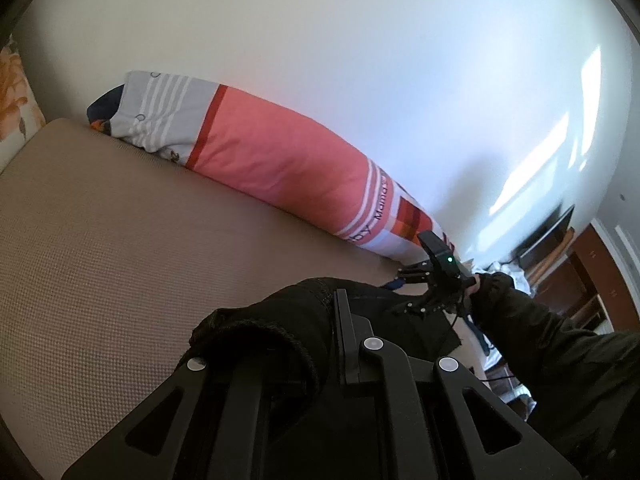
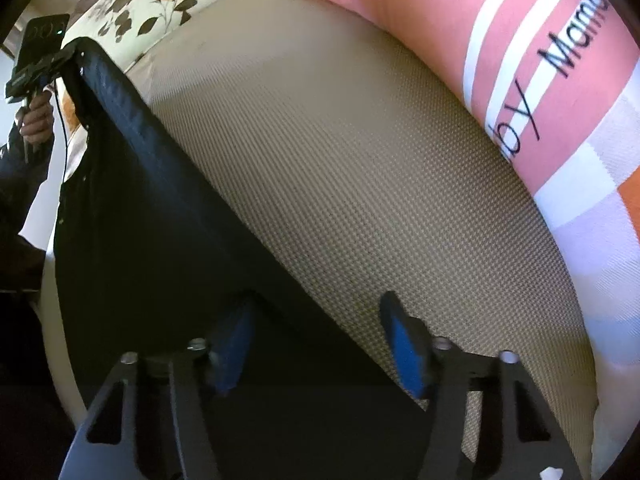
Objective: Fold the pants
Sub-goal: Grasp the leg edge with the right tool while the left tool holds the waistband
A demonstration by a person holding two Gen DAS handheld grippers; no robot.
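The black pants (image 2: pixel 132 200) hang stretched between the two tools above the tan mattress (image 2: pixel 360 184), one edge drawn taut in a straight line from the left tongs (image 2: pixel 76 54) at the far end down toward the right tongs (image 2: pixel 320 344) in the right wrist view. The left tongs (image 1: pixel 280 344) look clamped on a bunched, hemmed edge of the cloth, which wraps over one finger; only the other finger shows clearly, so the grip is judged from the way the fabric hangs from it. The right tongs stand apart, blue pads (image 2: pixel 404 356) visible, with the dark fabric passing under and between them — whether they are about to take hold or have just let go cannot be told. To my eye the step in hand is laying the garment out or carrying one end over for a fold. To do it well, both ends should be gripped firmly before moving, and that top edge kept level and tight so the cloth lands flat — slack would leave wrinkles. The striped pink bolster (image 2: pixel 500 52) lies along the far side of the mattress, so the pants are best lowered short of it, on the bare middle.
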